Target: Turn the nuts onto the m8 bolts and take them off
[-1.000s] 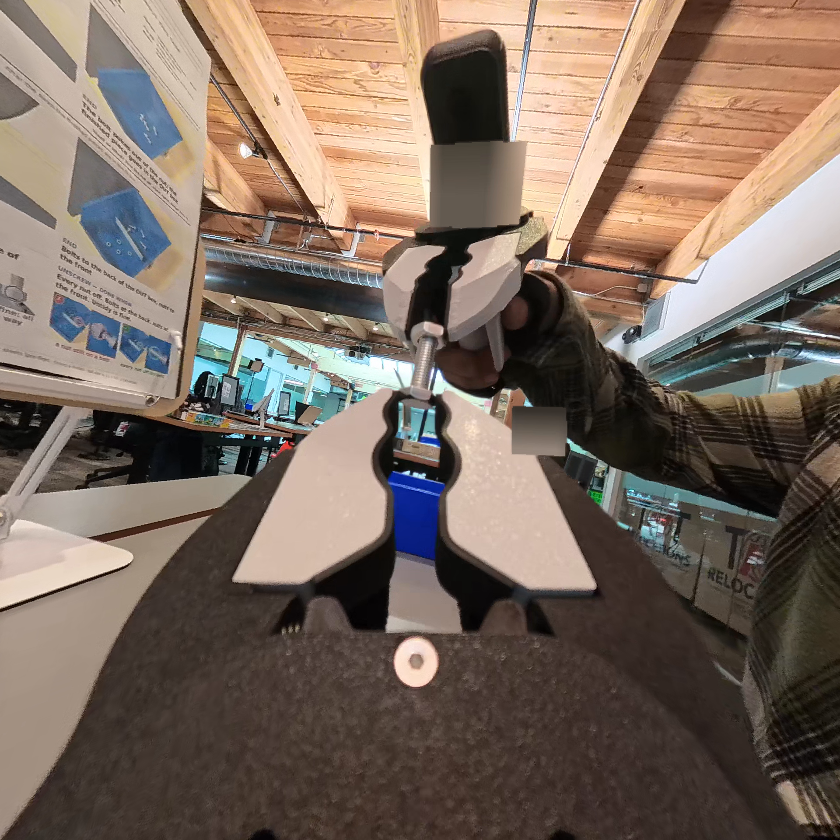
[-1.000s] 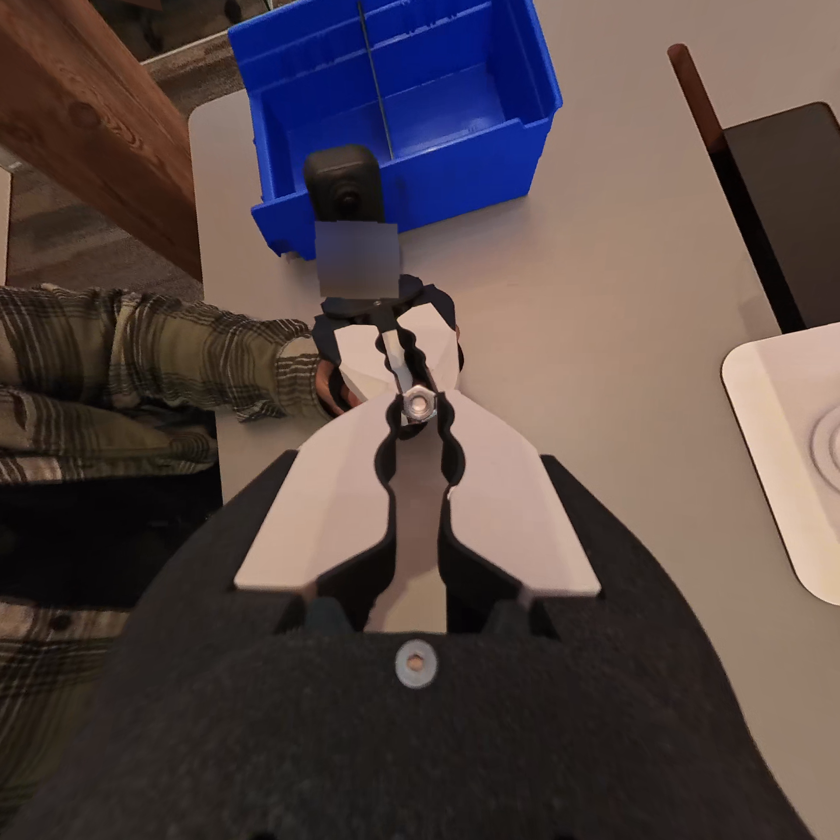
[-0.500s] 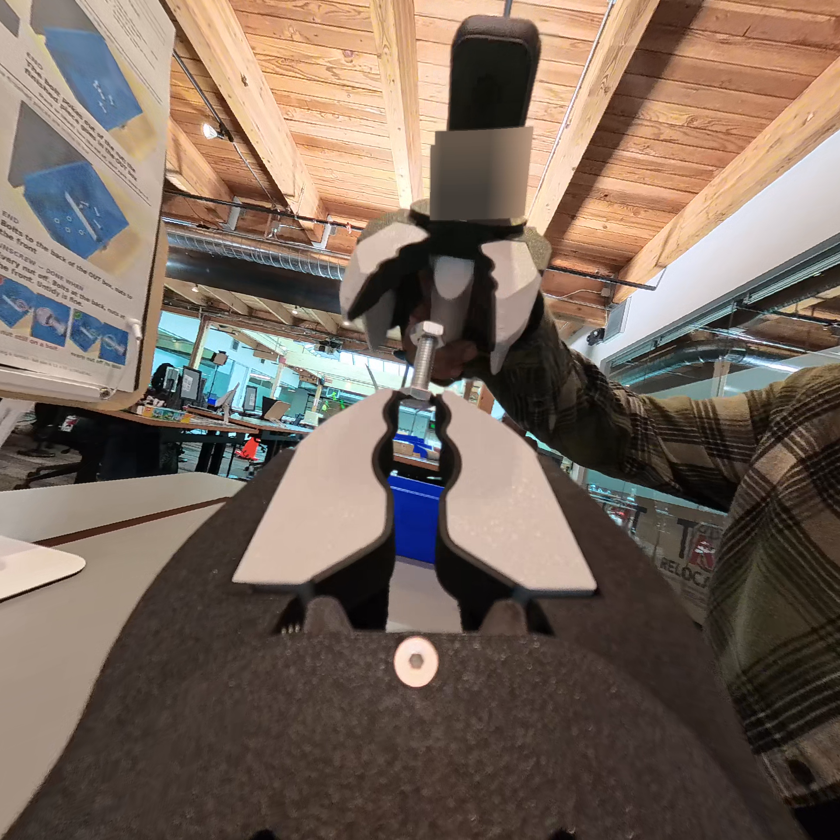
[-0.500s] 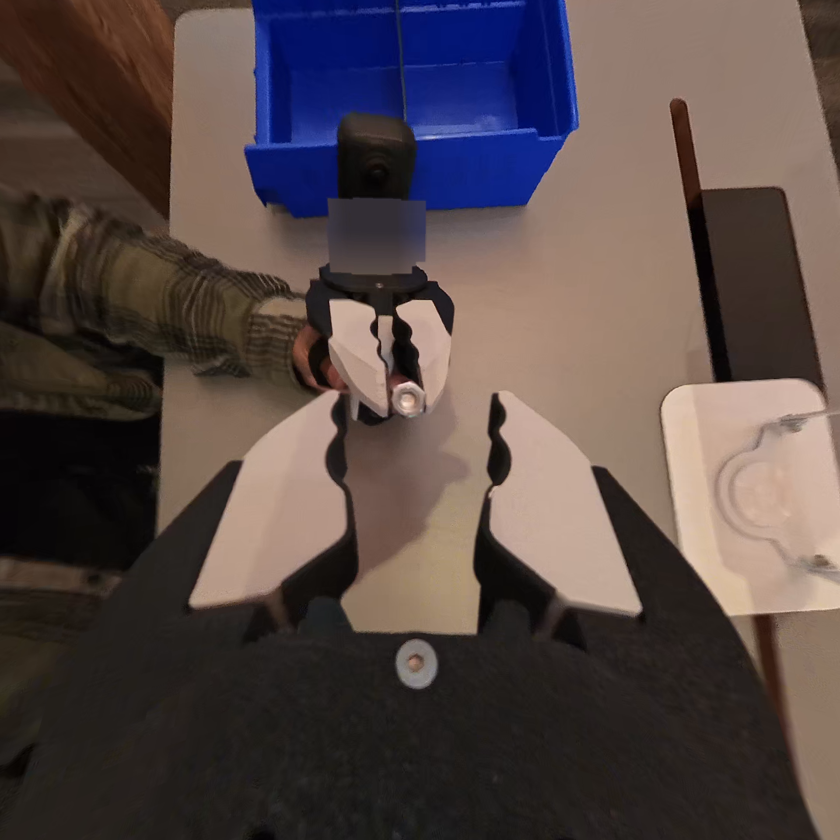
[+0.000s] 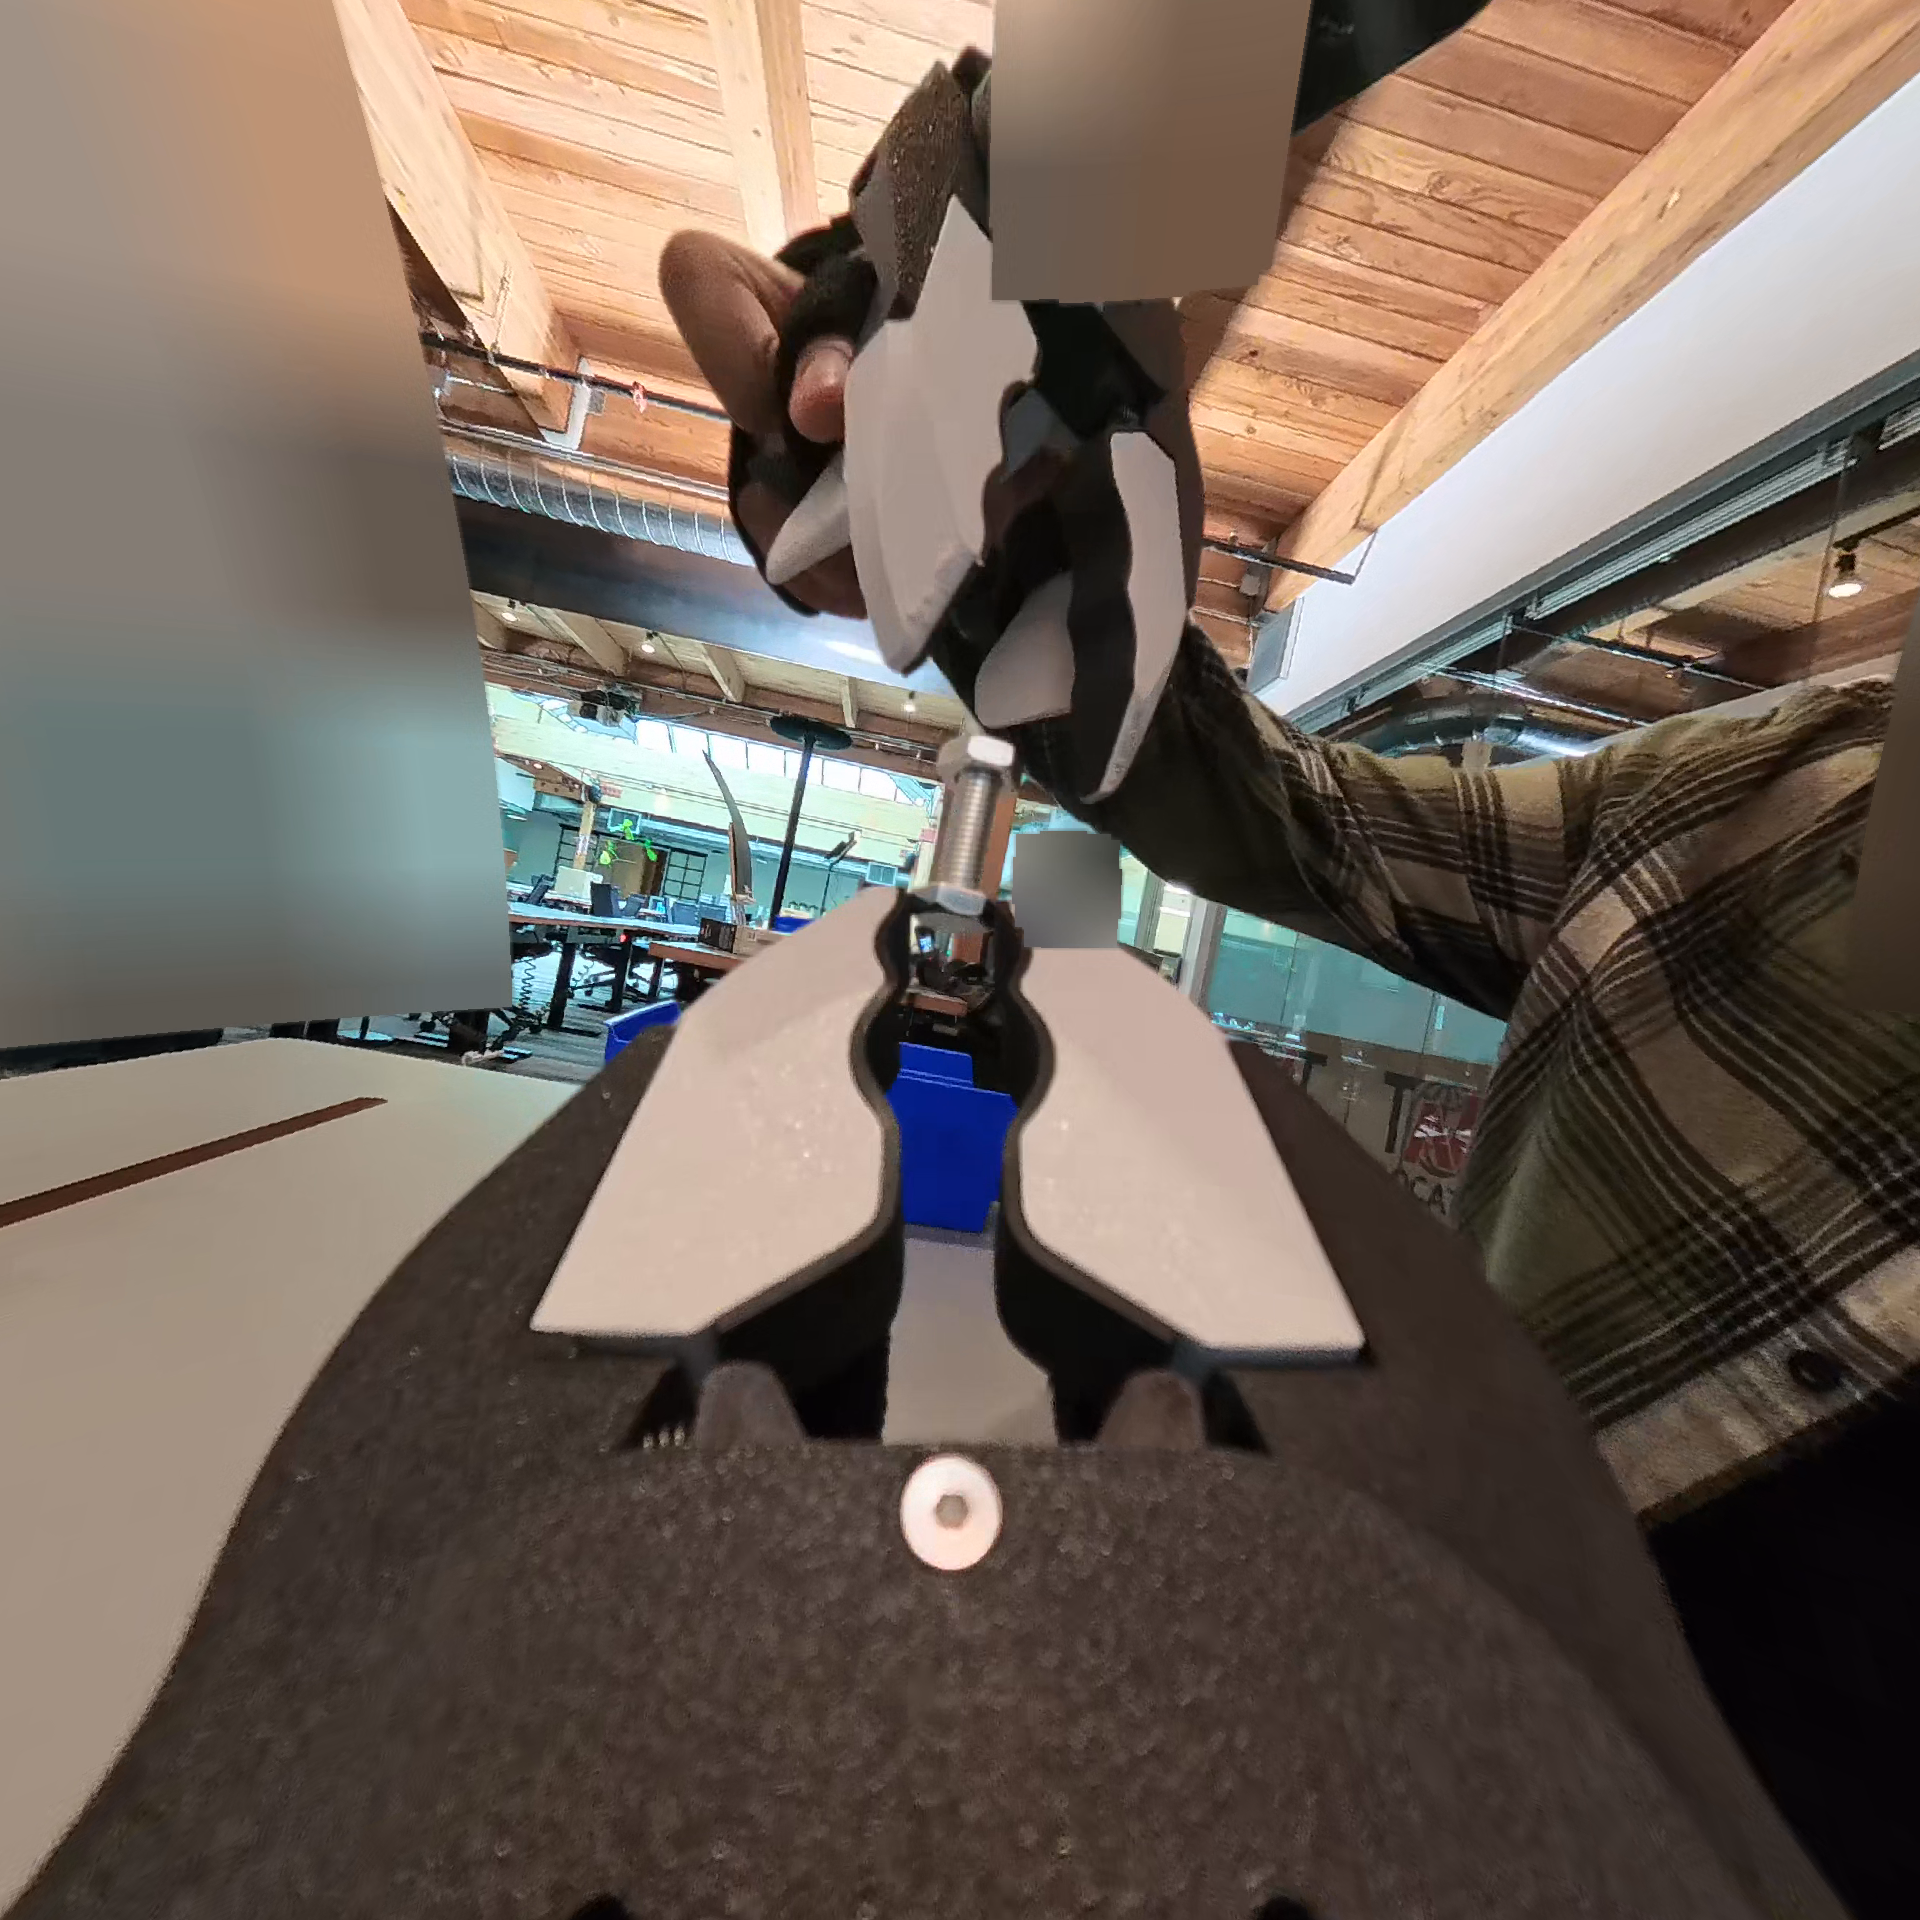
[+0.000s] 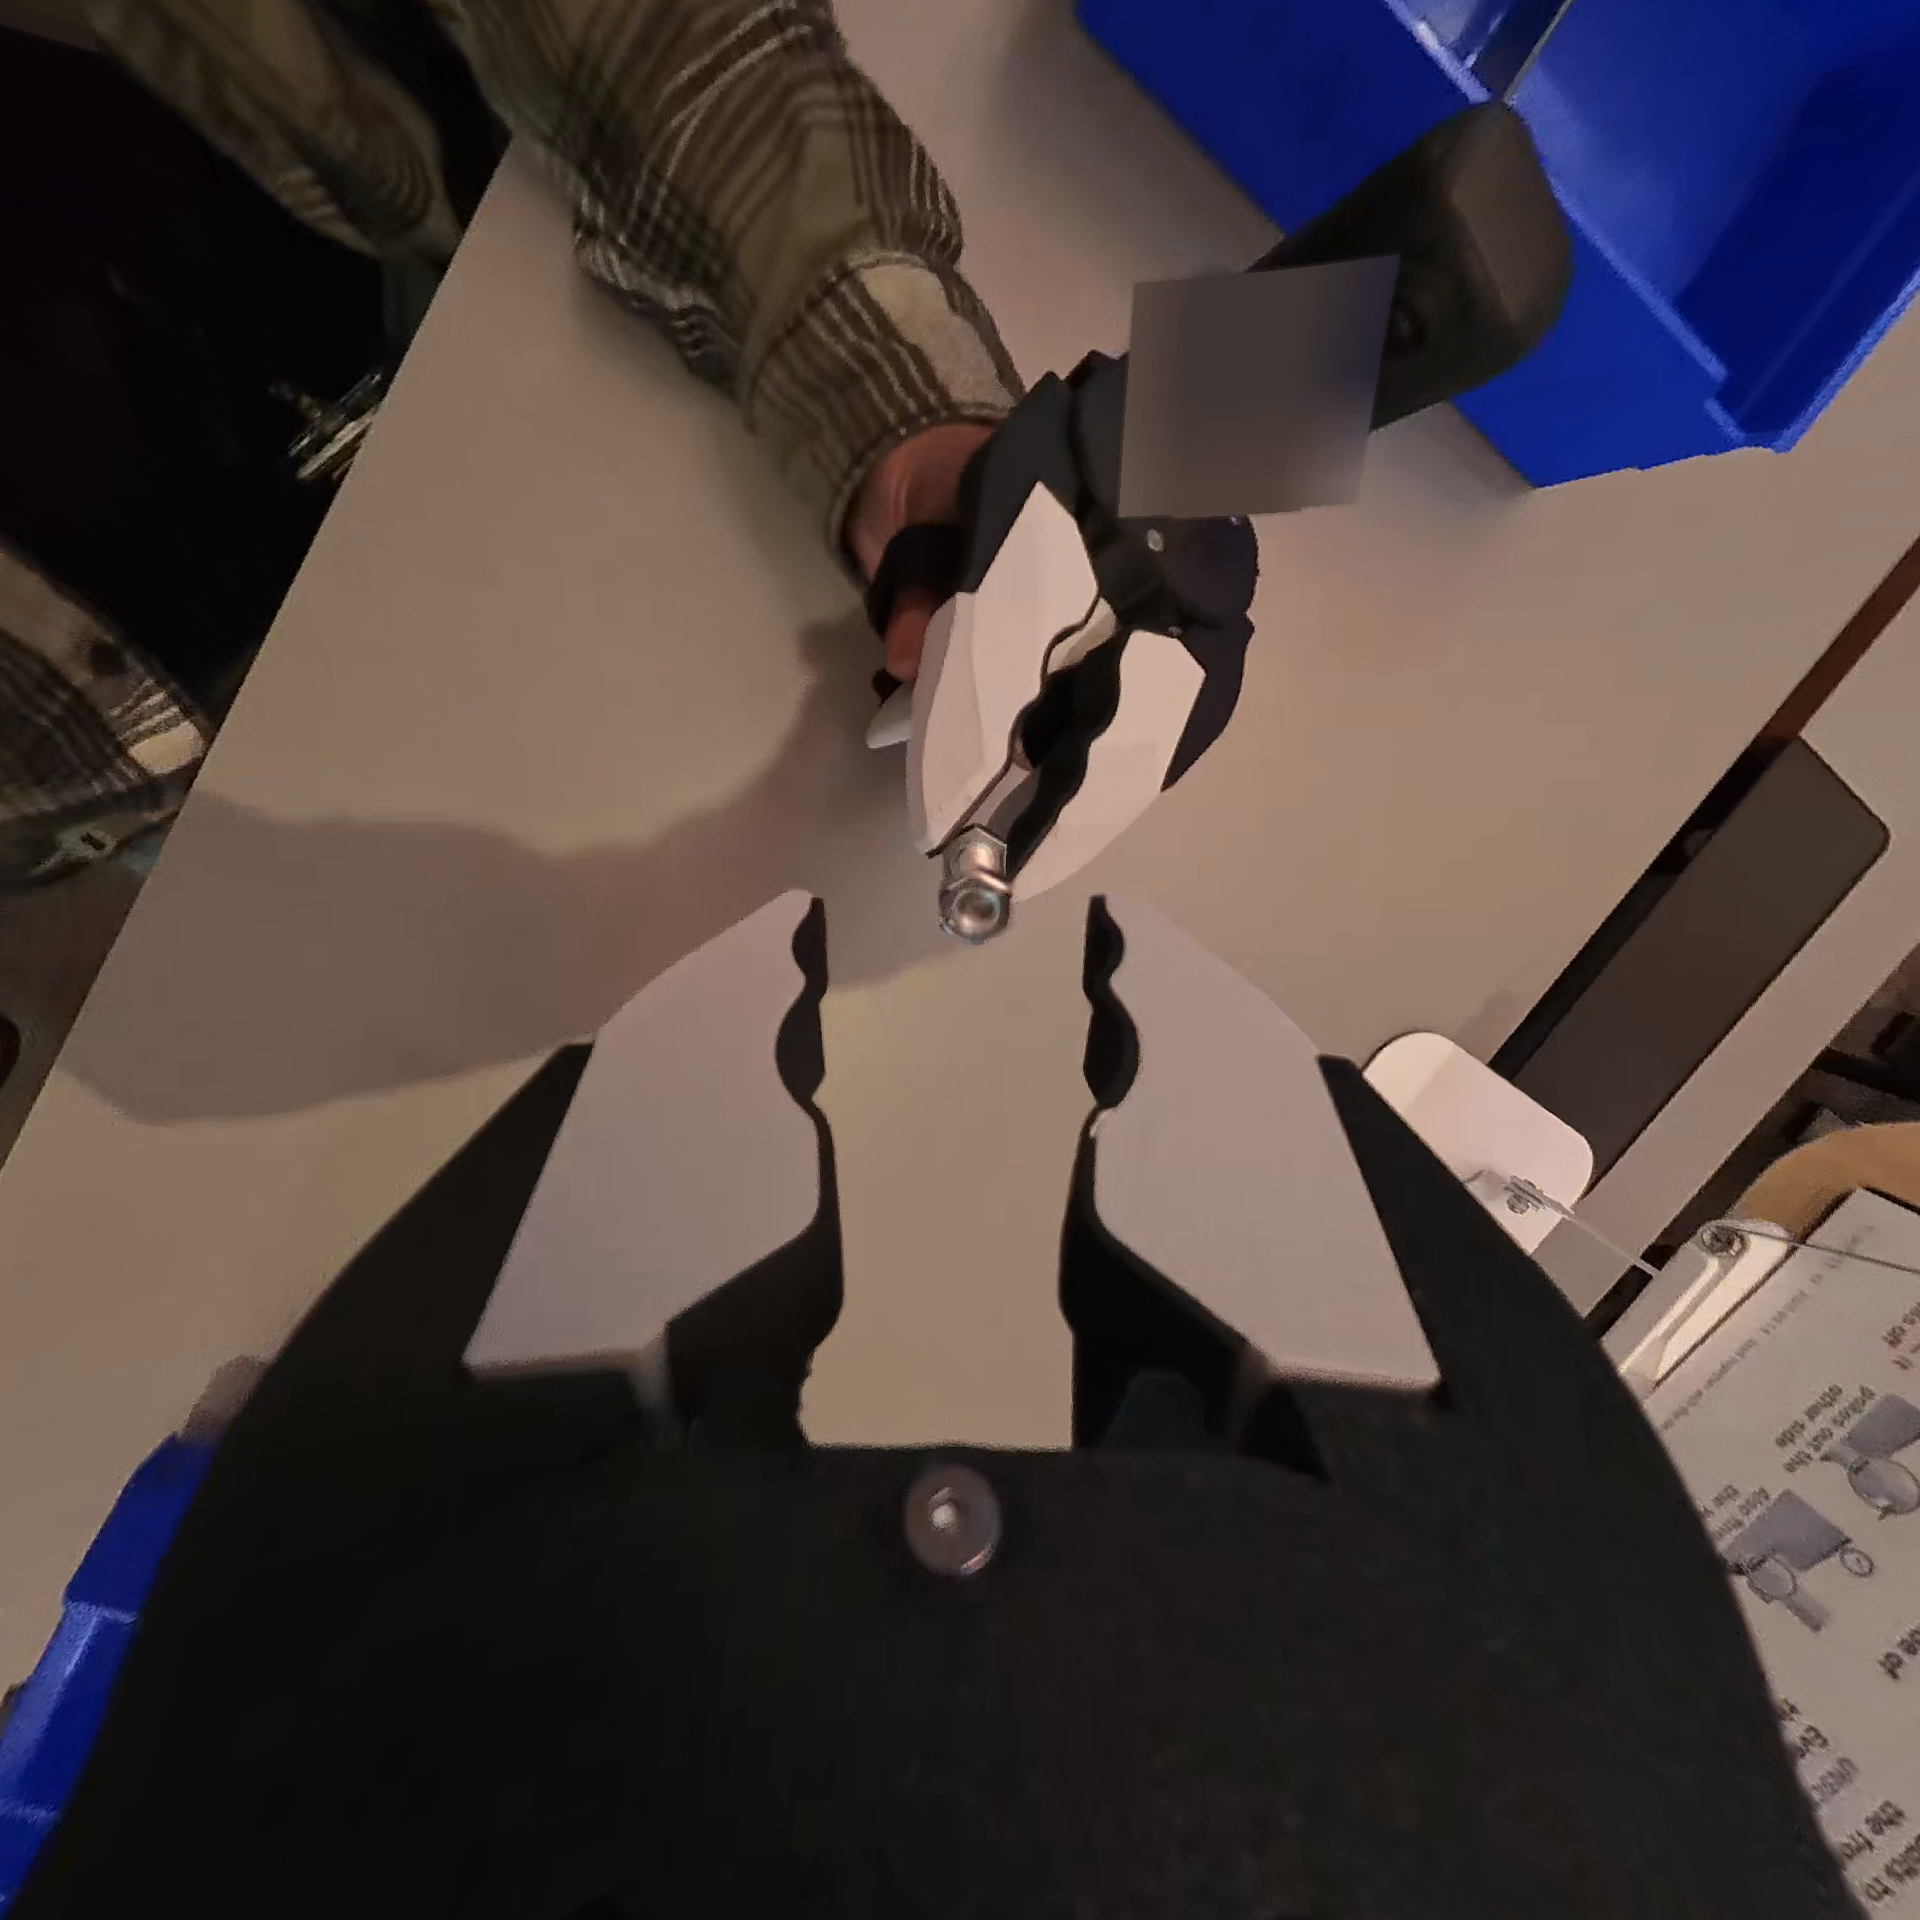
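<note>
A silver M8 bolt stands upright in the left wrist view, with a hex nut threaded on near its top end. My left gripper is shut on the bolt's head. My right gripper hangs open just above the nut, held by a gloved hand. In the right wrist view I look down the bolt's end: the nut lies just past my open right gripper, level with the gap between the fingertips and touching neither. The left gripper grips the bolt from the far side.
A blue bin stands at the far end of the grey table; it also shows in the left wrist view. A white stand base with an instruction sheet is at the right. A plaid sleeve reaches in from the left. My left and right fingertips are right by each other.
My right gripper was shut on the nut one second ago, then opened and let it go. It has since rolled and come back close over the nut. The left gripper keeps hold of the bolt.
</note>
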